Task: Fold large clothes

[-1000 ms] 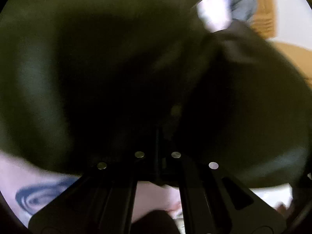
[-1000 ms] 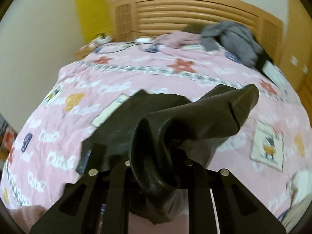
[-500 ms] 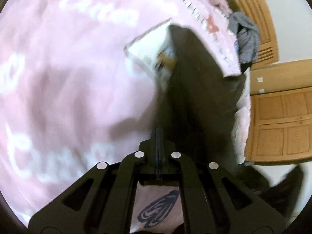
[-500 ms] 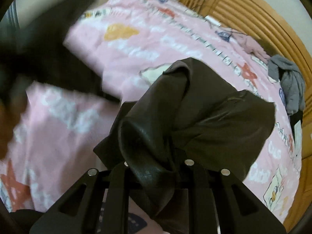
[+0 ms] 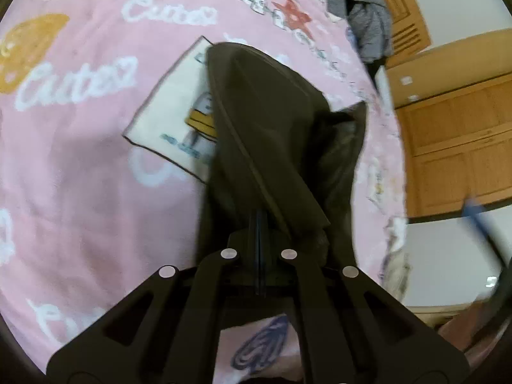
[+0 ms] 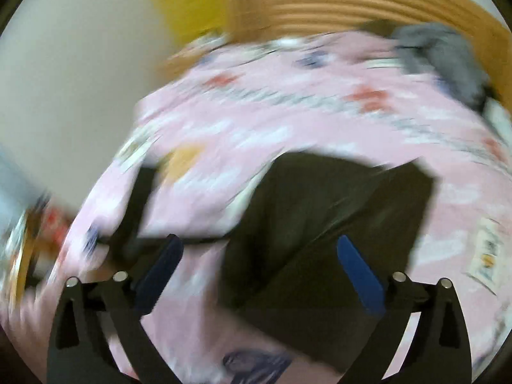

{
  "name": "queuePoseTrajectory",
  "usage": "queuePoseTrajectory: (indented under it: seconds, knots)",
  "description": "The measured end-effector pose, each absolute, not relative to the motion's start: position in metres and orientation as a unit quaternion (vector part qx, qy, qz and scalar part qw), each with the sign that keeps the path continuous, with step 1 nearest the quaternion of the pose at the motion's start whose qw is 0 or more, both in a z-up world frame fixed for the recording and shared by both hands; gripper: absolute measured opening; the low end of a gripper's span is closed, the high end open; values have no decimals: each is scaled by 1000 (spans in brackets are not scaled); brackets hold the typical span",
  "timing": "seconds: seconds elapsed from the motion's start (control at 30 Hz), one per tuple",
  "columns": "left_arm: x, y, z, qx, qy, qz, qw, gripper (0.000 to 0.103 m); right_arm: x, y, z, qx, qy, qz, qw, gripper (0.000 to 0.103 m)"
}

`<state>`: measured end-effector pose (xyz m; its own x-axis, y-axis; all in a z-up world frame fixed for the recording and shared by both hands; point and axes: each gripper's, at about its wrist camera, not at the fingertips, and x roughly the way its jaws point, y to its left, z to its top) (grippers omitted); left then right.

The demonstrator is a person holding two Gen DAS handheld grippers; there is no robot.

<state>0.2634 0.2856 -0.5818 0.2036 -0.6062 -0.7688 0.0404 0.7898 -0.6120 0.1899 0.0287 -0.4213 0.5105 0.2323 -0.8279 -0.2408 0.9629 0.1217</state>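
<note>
Dark garment (image 5: 272, 121) — smooth, faintly sheeny cloth; pink bedspread (image 5: 80, 160) — soft, matt.

Dark olive-black garment (image 5: 272, 121) on pink bedspread (image 5: 80, 160) with white script, red stars, cartoon patches. Grey clothing (image 5: 368, 22) heaped by the tan wooden headboard (image 6: 336, 6). Blue pads (image 6: 358, 268) on black fingers.

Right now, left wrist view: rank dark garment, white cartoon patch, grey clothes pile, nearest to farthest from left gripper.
1. dark garment: runs up from the shut left gripper.
2. white cartoon patch: mid-bed, left of the garment.
3. grey clothes pile: far top right, by the headboard.
</note>
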Motion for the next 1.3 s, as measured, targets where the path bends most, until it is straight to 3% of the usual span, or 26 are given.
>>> queuePoseTrajectory:
  seconds: [0.13,0.2,0.23,0.33,0.37,0.43,0.47,0.53,0.67,0.9,1.2,1.3]
  knots:
    - [277,297,-564,-214,584,-172,764,1,280,20,-474,-73,538,-39,839,95]
    - [285,298,-547,-193,570,-157,783,1,306,17,-514,-80,580,-81,806,88]
    - [290,295,-539,-170,567,-149,792,1,314,14,-530,-86,598,-98,790,78]
    - [309,275,-540,-119,582,-151,790,1,325,-3,-571,-51,644,-132,752,75]
    - [315,267,-548,-113,594,-163,780,1,326,-7,-573,-44,642,-123,755,53]
    - [321,253,-569,-90,617,-164,764,1,327,-6,-573,-51,642,-89,760,27]
    - [323,248,-578,-81,624,-164,759,1,328,-7,-571,-51,640,-76,763,20]
    - [321,243,-604,-82,645,-165,742,1,325,-17,-559,-10,633,-37,774,15]
    - [313,249,-635,-131,654,-189,721,0,307,-18,-522,32,603,69,794,12]
    - [301,242,-644,-152,646,-241,708,0,263,48,-458,-48,569,250,781,12]
    - [287,283,-657,-260,638,-230,687,0,315,98,-529,-81,644,280,708,12]
    - [271,300,-636,-242,627,-197,714,0,319,106,-546,-85,670,269,686,13]
